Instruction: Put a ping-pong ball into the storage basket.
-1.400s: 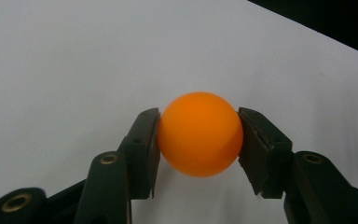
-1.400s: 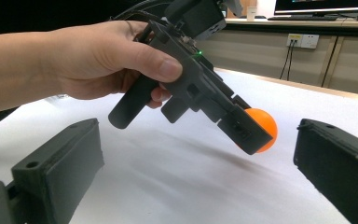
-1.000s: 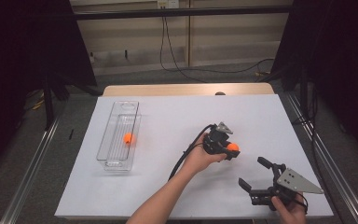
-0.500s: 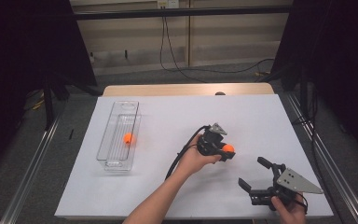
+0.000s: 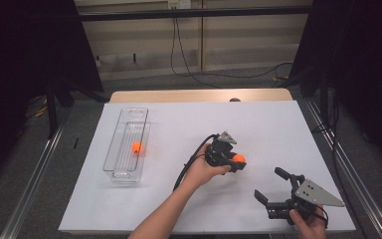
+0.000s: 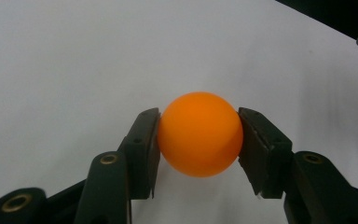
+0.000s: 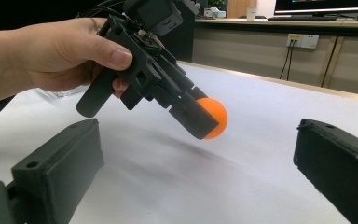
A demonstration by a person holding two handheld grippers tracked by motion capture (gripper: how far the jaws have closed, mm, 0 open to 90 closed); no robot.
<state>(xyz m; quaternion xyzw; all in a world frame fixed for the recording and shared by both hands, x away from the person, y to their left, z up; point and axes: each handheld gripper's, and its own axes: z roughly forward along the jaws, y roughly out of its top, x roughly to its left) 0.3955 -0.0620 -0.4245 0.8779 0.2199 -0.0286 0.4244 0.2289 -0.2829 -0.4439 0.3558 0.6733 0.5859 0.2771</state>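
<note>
The white desk [image 5: 278,129] lies bare from twelve through three o'clock of the left tongs [image 5: 238,163], so a hand could pass freely there. At nine o'clock, well apart, a clear tray [image 5: 124,149] with an orange ball [image 5: 137,147] inside blocks the left strip. At five o'clock the right tongs [image 5: 271,188] rest wide apart, near the desk's front edge.

An orange ball [image 6: 200,134] sits clamped between the two black jaws of the left gripper [image 6: 199,140], one pad pressed against each side of it. Beneath and beyond the ball spreads the plain white worktop [image 6: 74,60]. A dark strip crosses the far corner past the right jaw, possibly the worktop's edge, though it is hard to make out.
</note>
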